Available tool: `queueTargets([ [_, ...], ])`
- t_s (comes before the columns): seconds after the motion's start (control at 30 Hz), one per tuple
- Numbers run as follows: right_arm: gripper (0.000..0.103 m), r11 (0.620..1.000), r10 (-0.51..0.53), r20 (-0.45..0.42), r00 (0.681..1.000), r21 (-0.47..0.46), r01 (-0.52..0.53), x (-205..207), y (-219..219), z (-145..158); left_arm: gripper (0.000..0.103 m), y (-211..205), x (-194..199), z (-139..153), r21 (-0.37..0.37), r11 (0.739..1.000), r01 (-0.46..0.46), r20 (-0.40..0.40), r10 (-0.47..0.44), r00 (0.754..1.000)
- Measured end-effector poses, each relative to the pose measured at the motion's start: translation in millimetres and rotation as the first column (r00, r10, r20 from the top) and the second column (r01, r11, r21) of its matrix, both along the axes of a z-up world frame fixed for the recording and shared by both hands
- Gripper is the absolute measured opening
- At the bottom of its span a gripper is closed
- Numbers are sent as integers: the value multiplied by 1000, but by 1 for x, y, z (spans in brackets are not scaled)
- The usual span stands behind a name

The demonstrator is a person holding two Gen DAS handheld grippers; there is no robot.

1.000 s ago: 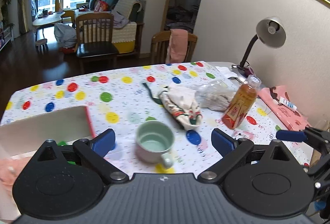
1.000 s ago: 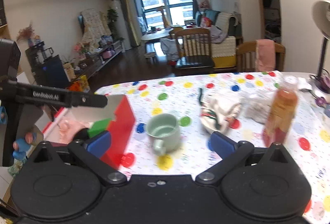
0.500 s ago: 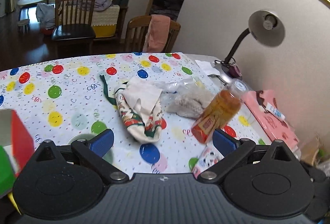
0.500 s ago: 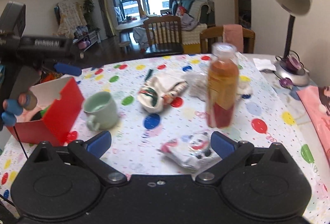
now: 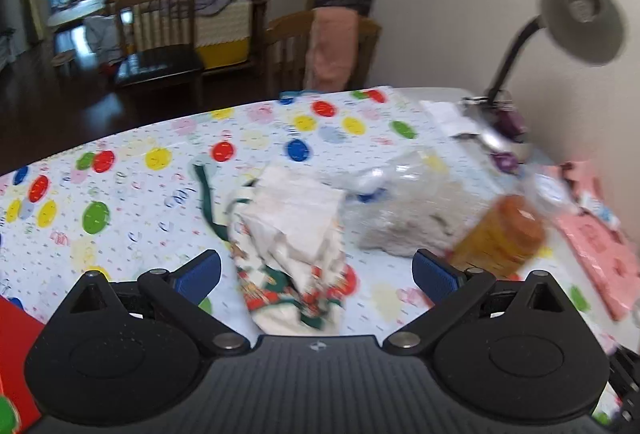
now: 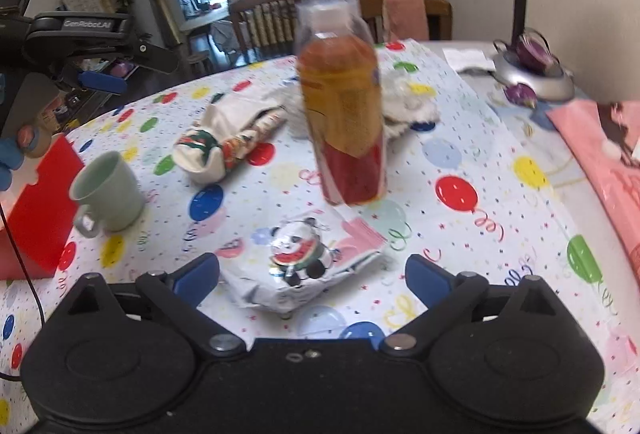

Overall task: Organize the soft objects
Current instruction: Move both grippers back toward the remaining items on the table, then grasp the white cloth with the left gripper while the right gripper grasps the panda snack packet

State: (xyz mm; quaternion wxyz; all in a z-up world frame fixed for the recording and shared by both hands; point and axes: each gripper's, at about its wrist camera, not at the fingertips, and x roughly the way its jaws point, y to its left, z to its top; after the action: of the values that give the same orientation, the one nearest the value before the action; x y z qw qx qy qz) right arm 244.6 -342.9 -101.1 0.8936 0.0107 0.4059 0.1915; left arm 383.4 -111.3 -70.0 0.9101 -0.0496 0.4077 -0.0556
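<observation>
At the far left the red box (image 6: 38, 202) already holds something green, seen only at the left wrist view's edge. Beside it stands a mug (image 6: 108, 190). The left gripper (image 5: 316, 270) hovers spread and empty over the printed cloth (image 5: 296, 230); a bagged fluffy item (image 5: 400, 218) lies just right. The right gripper (image 6: 312, 272), also spread, flanks the panda pouch (image 6: 308, 262) before the bottle (image 6: 344, 106). Most sorting seems left.
</observation>
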Motion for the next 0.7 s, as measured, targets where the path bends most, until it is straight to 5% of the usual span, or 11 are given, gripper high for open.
queueTargets([
  [0.2, 93, 1000, -5, -30, 1000, 8, 5, 14, -3, -13, 102, 4, 48, -20, 45, 996, -78, -58, 81, 995],
  [0.33, 89, 1000, -9, -48, 999, 15, 10, 24, -5, -21, 102, -3, 68, -36, 132, 990, -52, -65, 61, 996],
  [0.7, 84, 1000, -10, -103, 995, 27, 13, 46, -2, -43, 98, -21, 96, -74, 217, 976, 5, -107, 19, 994],
])
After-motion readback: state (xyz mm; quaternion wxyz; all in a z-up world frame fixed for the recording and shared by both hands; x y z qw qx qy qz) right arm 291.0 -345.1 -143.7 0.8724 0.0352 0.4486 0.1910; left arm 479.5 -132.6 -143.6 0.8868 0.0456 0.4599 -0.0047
